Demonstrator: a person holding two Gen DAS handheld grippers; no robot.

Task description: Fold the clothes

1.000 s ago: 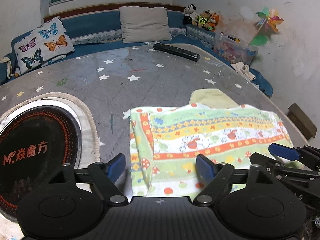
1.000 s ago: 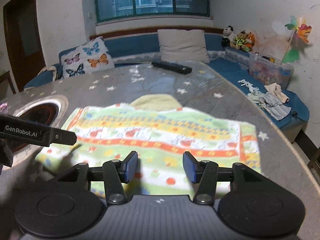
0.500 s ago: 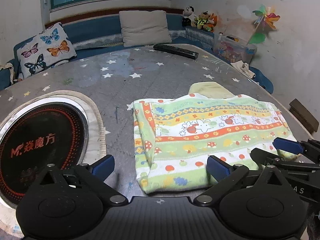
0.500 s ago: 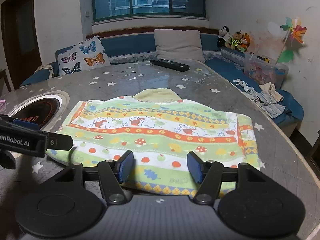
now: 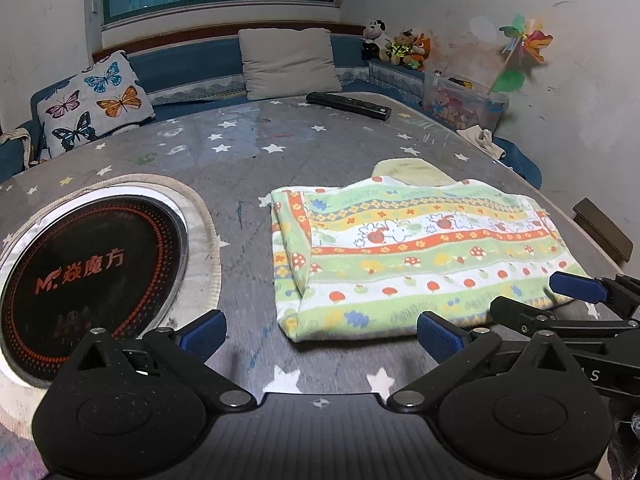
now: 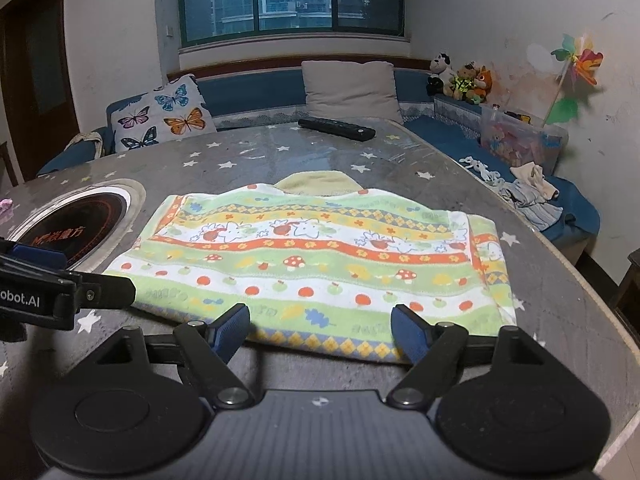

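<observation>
A folded child's garment (image 5: 420, 252), striped green, orange and white with mushrooms and rabbits, lies flat on the grey star-patterned table; it also shows in the right wrist view (image 6: 320, 264). A pale yellow collar (image 5: 412, 172) sticks out at its far edge. My left gripper (image 5: 320, 334) is open and empty, just short of the garment's near left corner. My right gripper (image 6: 320, 330) is open and empty, above the garment's near edge. The right gripper's fingers (image 5: 572, 286) show at the garment's near right corner in the left wrist view.
A round black cooktop (image 5: 84, 268) is set into the table at the left. A black remote (image 5: 348, 106) lies at the far side. Behind are a sofa with a butterfly cushion (image 5: 92, 104), a grey pillow (image 5: 288, 62), and a toy box (image 5: 464, 104).
Both grippers have pulled back toward me and opened wider. The garment stays folded on the table and now lies fully in front of both grippers.
</observation>
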